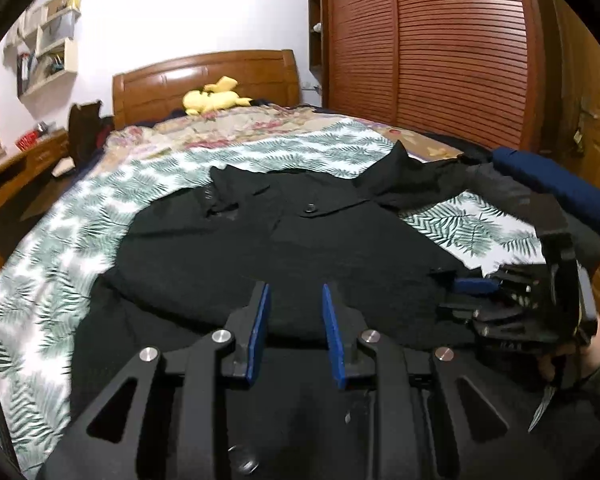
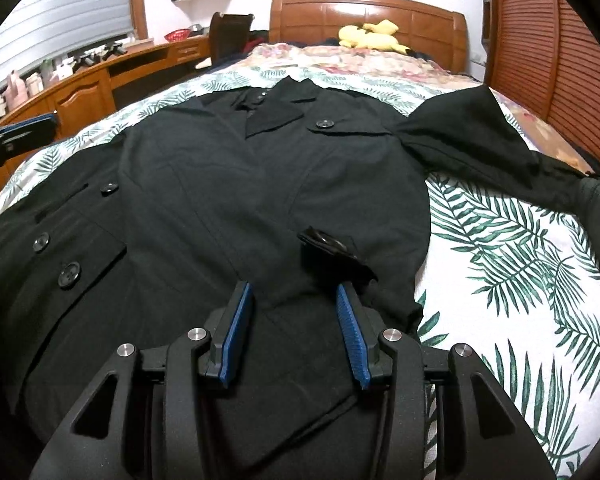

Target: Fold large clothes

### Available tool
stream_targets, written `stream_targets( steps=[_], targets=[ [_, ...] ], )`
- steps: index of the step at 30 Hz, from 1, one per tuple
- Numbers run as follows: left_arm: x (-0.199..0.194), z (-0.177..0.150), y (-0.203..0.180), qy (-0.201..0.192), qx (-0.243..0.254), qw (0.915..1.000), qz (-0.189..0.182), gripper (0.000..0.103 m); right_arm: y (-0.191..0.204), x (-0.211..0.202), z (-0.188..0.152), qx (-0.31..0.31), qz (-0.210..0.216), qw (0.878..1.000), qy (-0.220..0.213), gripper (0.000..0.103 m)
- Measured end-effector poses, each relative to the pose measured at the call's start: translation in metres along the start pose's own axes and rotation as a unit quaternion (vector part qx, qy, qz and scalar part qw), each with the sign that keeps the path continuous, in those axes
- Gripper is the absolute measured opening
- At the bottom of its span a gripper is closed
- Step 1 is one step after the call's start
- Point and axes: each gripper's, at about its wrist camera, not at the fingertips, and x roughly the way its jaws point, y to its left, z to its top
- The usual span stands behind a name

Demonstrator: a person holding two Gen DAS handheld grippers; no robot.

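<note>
Lying spread face-up on the leaf-print bedsheet, the black coat is seen with its collar toward the wooden headboard and one sleeve flung out to the side. The left gripper and the right gripper are both held over the coat's near end, jaws parted with nothing gripped between them. A yellow plush toy is seen beyond the coat near the headboard, a wooden desk beside the bed, and a slatted wardrobe opposite.

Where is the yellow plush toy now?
The plush toy lies at the far end of the bed, against the wooden headboard, beyond the black coat; both views show it.
</note>
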Motion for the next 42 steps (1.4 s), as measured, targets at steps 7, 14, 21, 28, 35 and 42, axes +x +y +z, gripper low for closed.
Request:
stream_targets(
  steps=[7,14,21,28,35,42],
  targets=[
    [0.041,0.026,-0.011,-0.011,-0.008,0.9997,-0.019,0.025,0.001,-0.001,-0.001,0.001,0.0,1.0,-0.003,0.044],
    [0.075,0.033,-0.007,-0.014,-0.003,0.9997,-0.017,0.025,0.001,0.0,0.0,0.007,0.005,1.0,0.0,0.044],
    [0.094,0.022,-0.002,-0.008,-0.006,0.9998,-0.016,0.025,0.0,-0.002,0.001,0.005,0.006,1.0,-0.005,0.044],
    [0.09,0.016,-0.011,-0.023,0.014,0.9996,-0.01,0.025,-0.02,-0.03,0.018,0.05,0.015,0.998,-0.034,0.045],
    [0.087,0.017,-0.009,-0.028,0.009,0.9992,-0.028,0.025,-0.071,-0.044,0.067,0.05,-0.06,0.996,-0.05,0.06],
    [0.085,0.018,-0.003,-0.036,-0.006,0.9986,-0.037,0.025,-0.158,-0.003,0.108,0.103,-0.102,0.989,-0.024,0.06]
  ],
)
